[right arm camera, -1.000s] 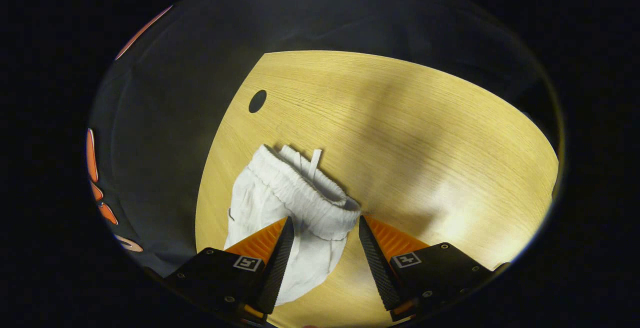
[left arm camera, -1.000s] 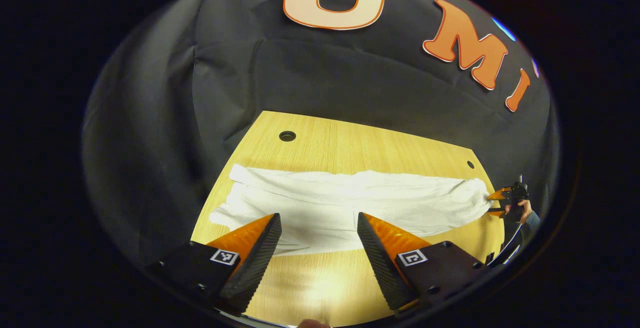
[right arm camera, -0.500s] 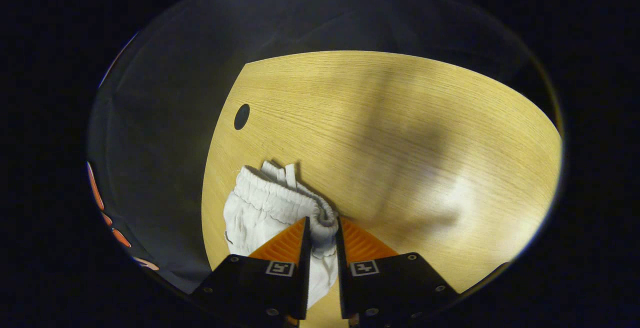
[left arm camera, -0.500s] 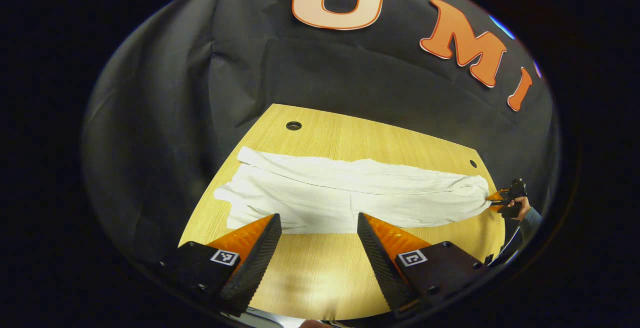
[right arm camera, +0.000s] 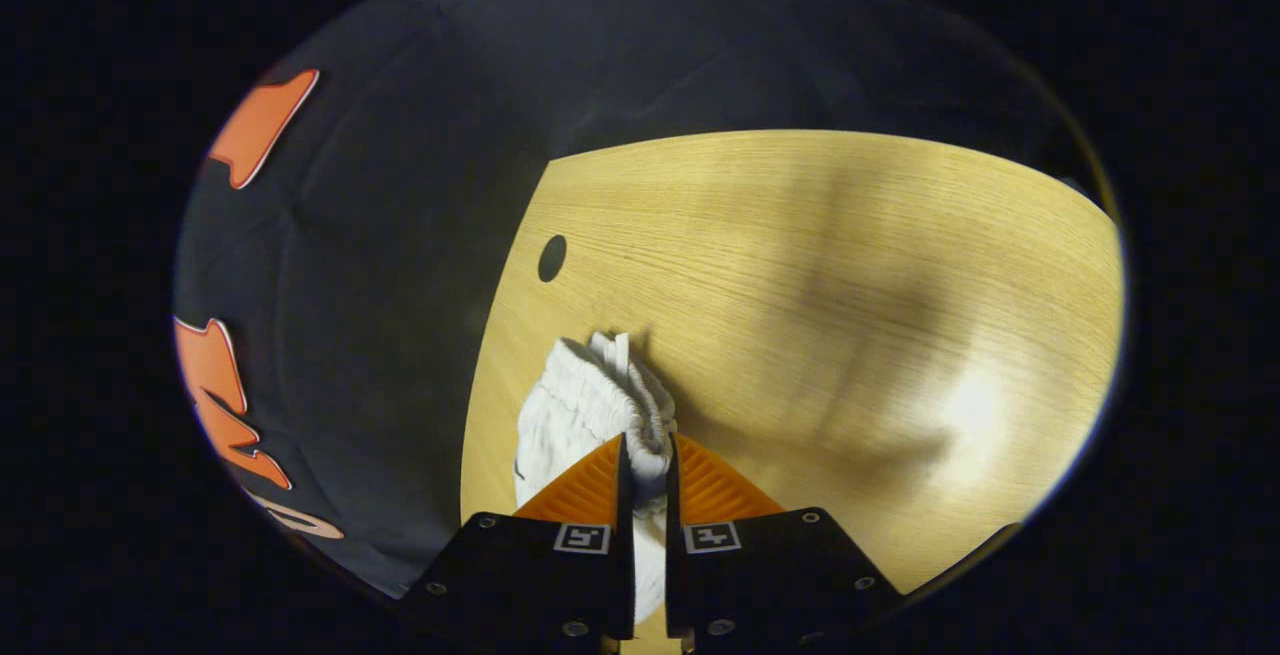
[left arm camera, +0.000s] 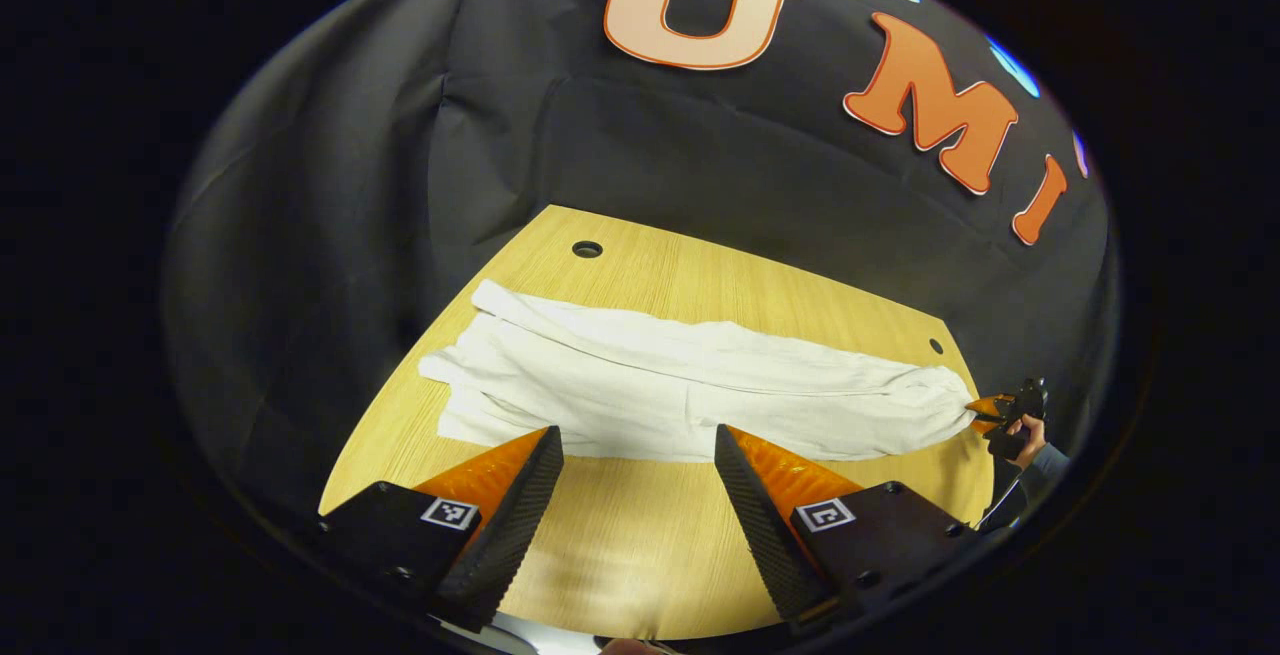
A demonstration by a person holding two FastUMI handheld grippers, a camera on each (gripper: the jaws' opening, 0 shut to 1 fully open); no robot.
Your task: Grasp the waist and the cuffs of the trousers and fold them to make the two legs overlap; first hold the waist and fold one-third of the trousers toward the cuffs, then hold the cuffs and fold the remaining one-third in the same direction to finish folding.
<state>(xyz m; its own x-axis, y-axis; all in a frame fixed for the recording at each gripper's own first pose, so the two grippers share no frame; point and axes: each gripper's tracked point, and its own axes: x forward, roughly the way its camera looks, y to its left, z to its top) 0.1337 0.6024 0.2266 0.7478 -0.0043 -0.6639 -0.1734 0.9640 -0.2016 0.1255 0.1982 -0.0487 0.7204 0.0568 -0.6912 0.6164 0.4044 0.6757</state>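
White trousers lie stretched across the wooden table, cuffs at the left, waist at the right. My left gripper hovers open just short of the trousers' near edge, with nothing between its fingers. In the left gripper view the right gripper, held by a hand, bites the waist at the far right. In the right gripper view my right gripper is shut on the gathered elastic waistband, which bunches up ahead of the fingers.
Two round cable holes pierce the table near its back edge; one cable hole lies beyond the waistband. Bare wood stretches to the right of the waist. The black cloth wall hangs close behind the table.
My right gripper closed on the waistband and has since bunched it tighter. The left gripper backed away from the trousers toward the table's near edge, staying open.
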